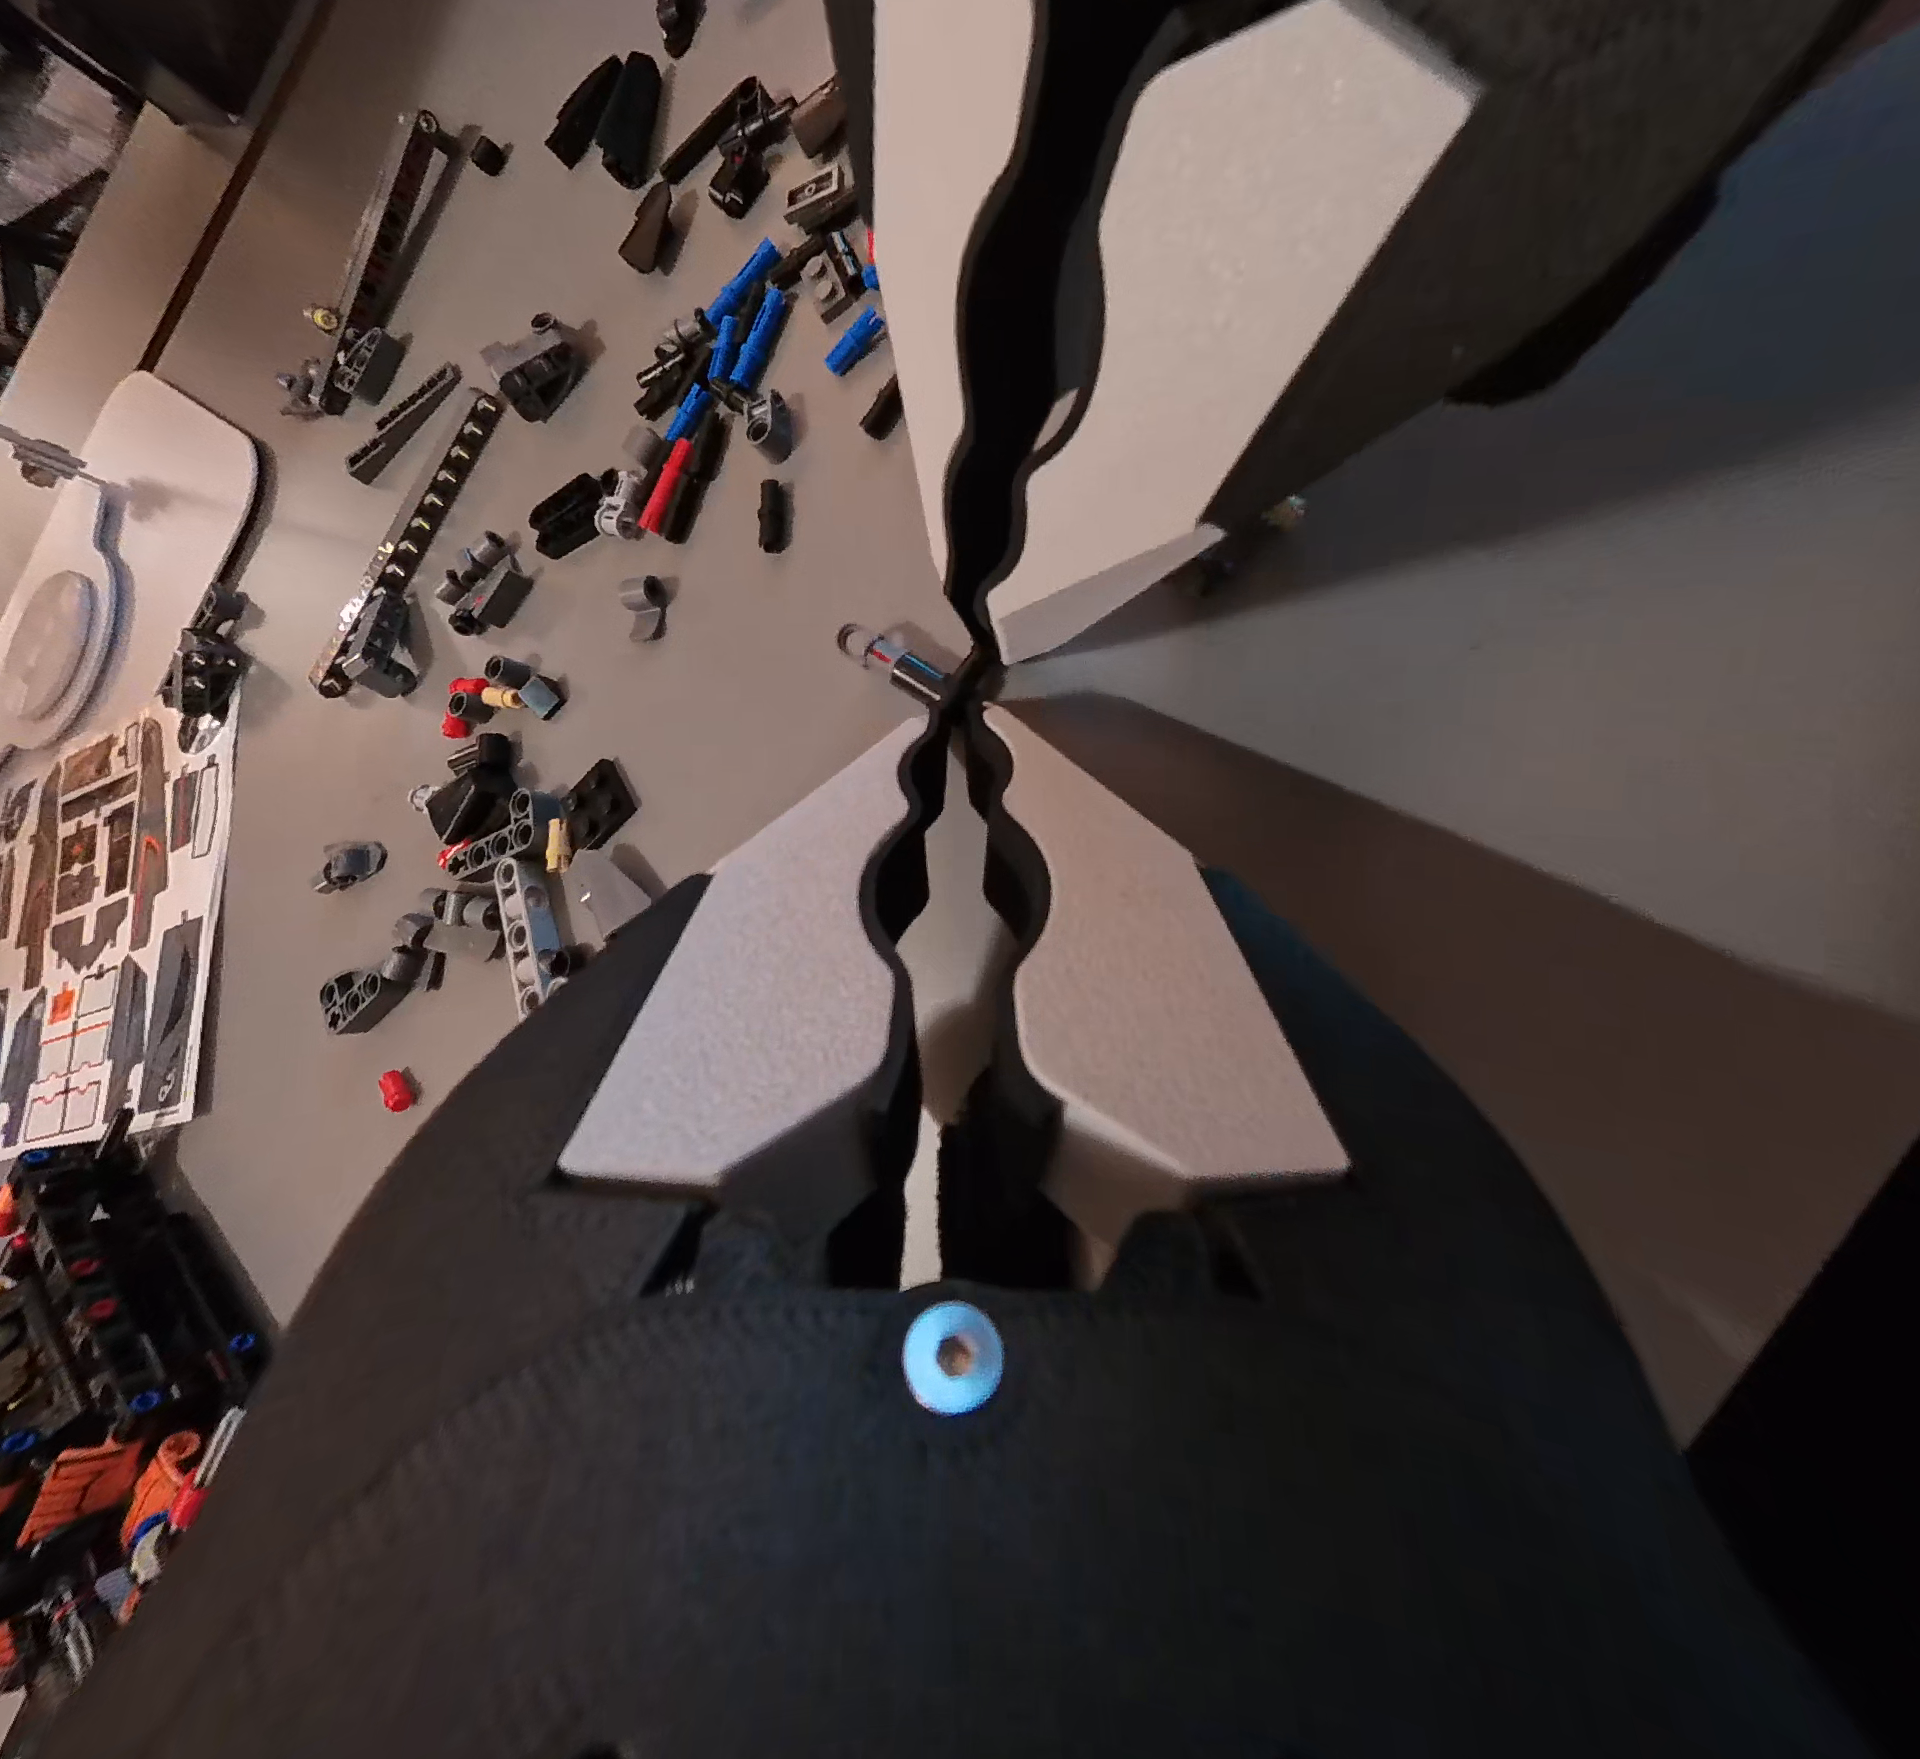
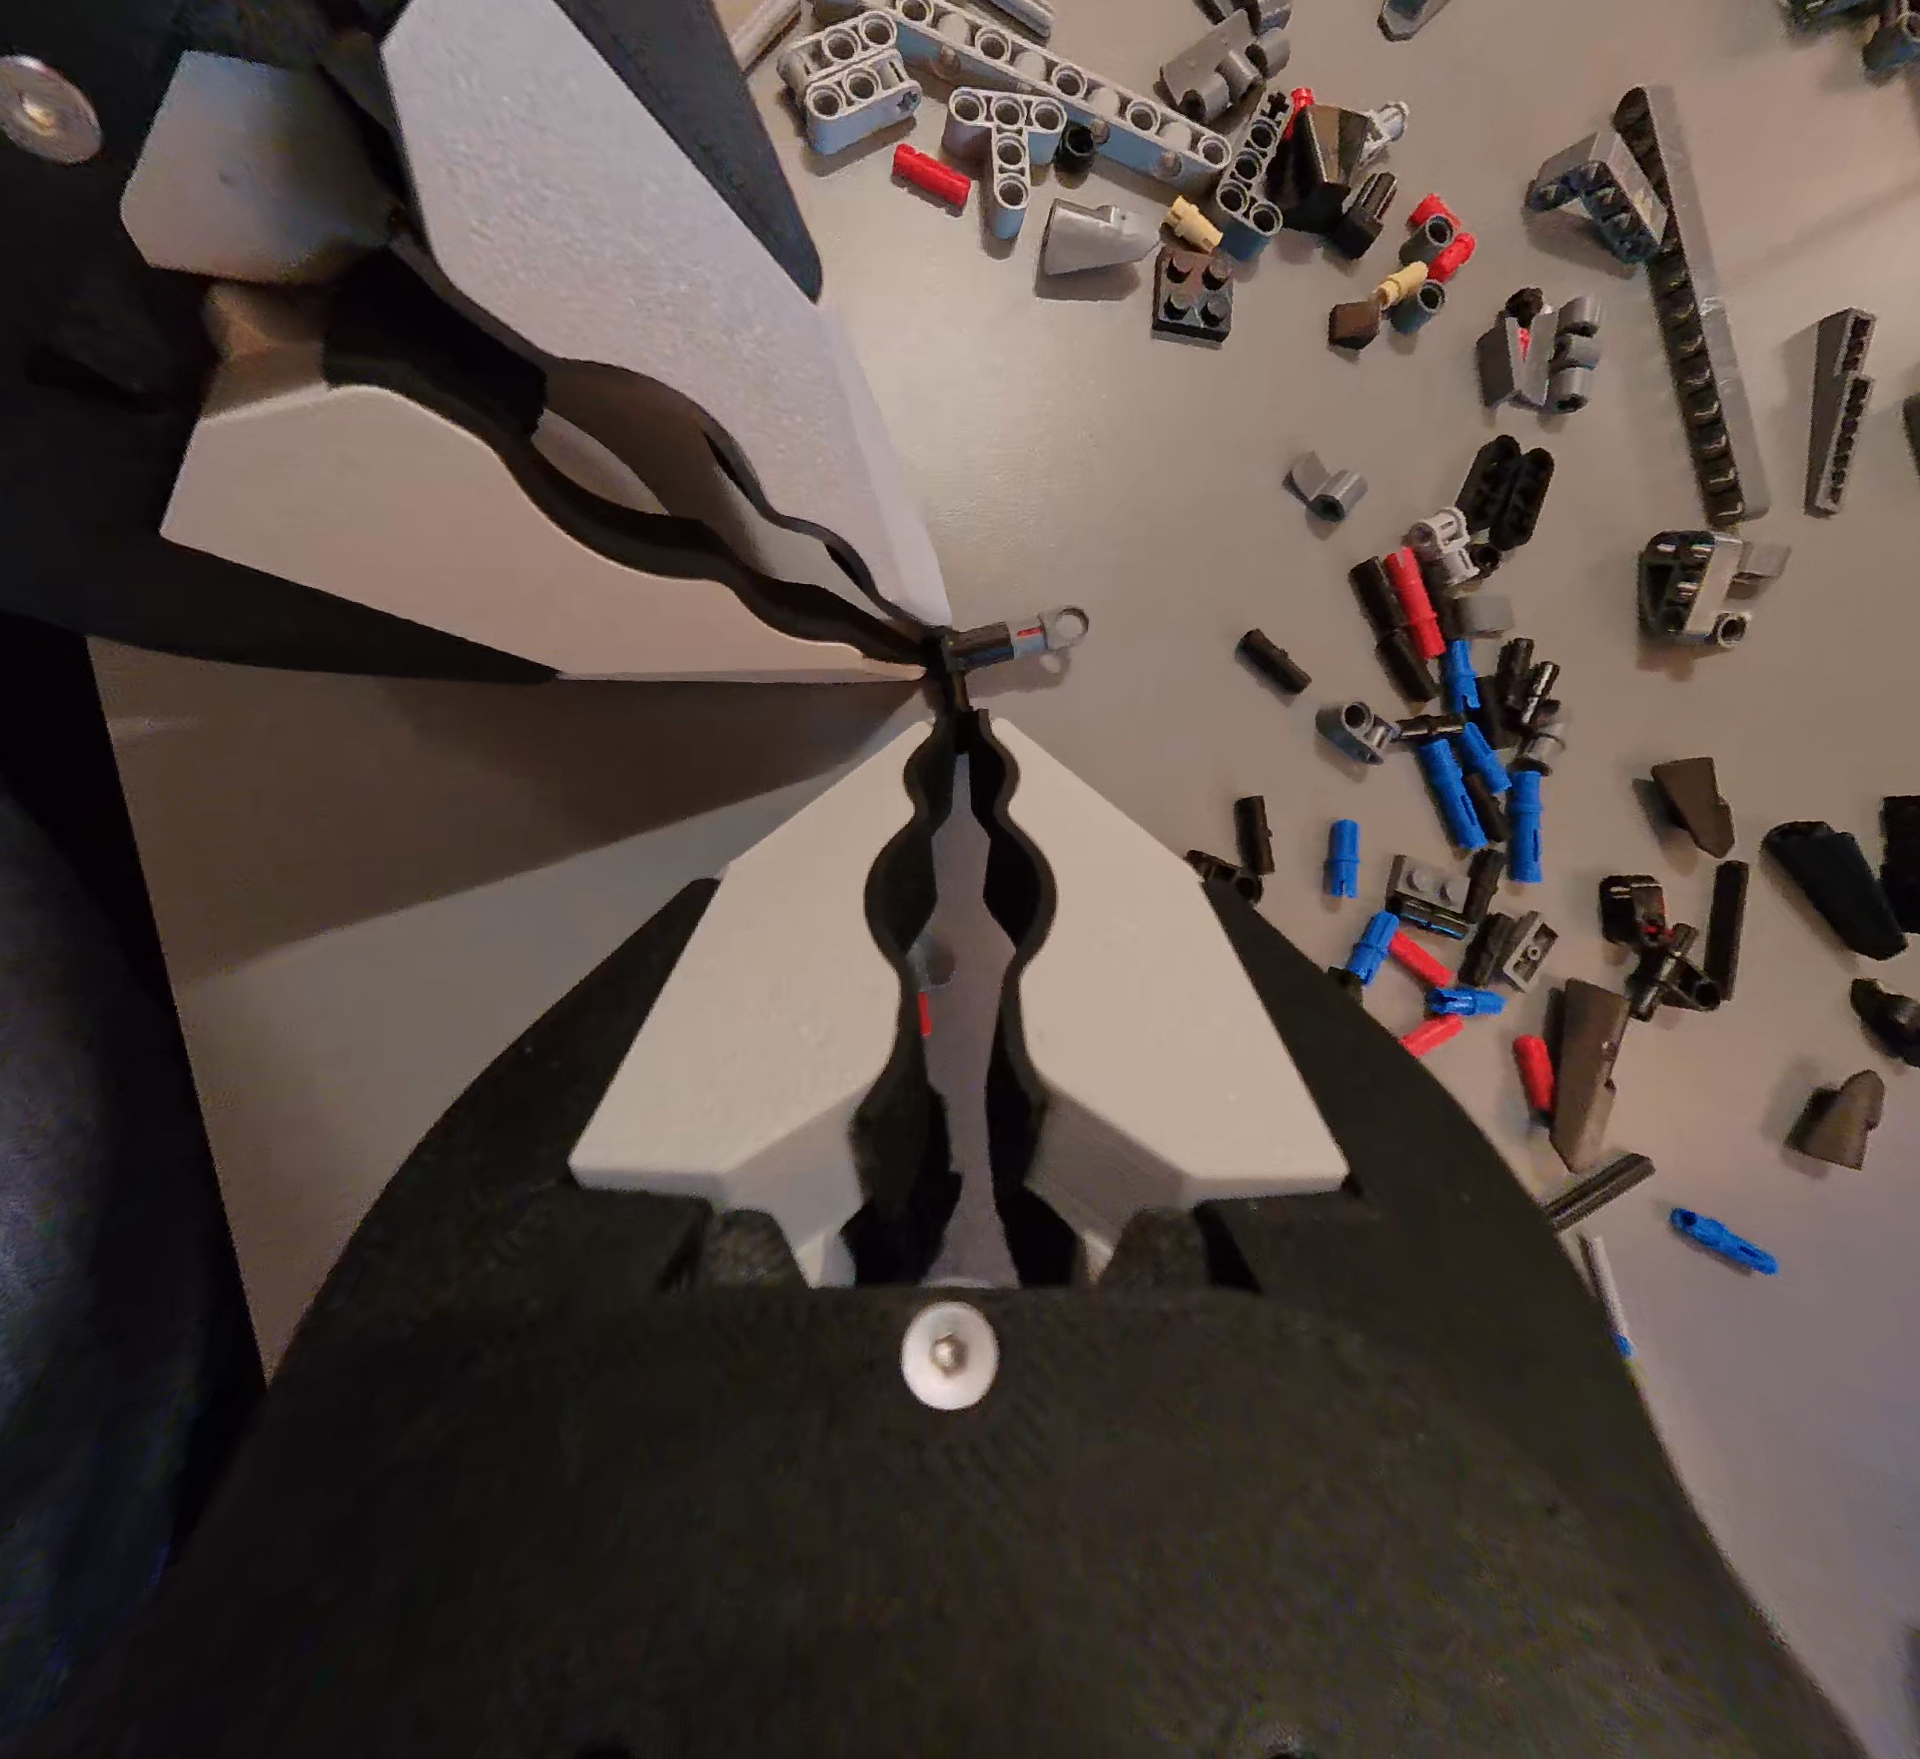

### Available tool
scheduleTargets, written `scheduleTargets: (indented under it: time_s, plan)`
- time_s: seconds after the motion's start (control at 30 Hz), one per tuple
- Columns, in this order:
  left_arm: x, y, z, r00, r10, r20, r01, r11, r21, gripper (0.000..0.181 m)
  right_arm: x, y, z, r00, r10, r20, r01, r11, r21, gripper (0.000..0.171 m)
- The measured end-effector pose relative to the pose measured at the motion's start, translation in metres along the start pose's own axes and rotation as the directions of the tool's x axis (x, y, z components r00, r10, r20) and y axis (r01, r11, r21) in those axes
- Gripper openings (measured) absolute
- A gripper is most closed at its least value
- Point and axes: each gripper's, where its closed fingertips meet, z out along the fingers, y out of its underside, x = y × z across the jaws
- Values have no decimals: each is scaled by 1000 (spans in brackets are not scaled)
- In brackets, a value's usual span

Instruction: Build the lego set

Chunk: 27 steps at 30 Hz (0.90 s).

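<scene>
the left hand-held gripper (image 1: 961,707) and the right hand-held gripper (image 2: 951,707) met tip to tip above the counter (image 2: 1091,462), both pinched on one small pin assembly (image 2: 1013,641) (black shaft, grey ring end), which stuck out sideways from the tips. loose pieces (image 2: 1455,753) lay scattered beyond, with a sticker sheet (image 1: 104,930) far left of the left hand-held gripper.

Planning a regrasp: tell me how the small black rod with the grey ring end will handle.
The black rod with the grey ring end looks stiff and probably very light. It is round, so apt to roll if dropped. Both tongs, left and right, pinch only its end, so it might pivot.
</scene>
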Motion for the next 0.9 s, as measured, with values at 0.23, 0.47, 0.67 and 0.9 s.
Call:
scheduleTargets:
  time_s: [0.23, 0.47, 0.67, 0.9]
  plan:
    - [-1, 0, 1, 999, 30, 27, -30, 1000, 8, 1, 1, 0, 0, 998, 24, 51, -25, 1000, 9, 0]
    - [-1, -1, 2, 999, 35, 25, -35, 999, 10, 0, 2, 0, 0, 997, 28, 70, -29, 1000, 7, 0]
    - [-1, -1, 2, 998, 45, 33, -45, 999, 9, 0, 3, 0, 1, 995, 31, 94, -32, 999, 11, 0]
    - [-2, -1, 3, 1000, 9, -23, -9, 1000, 19, 0, 3, -1, 1, 985, 35, 171, -45, 997, 56, 0]
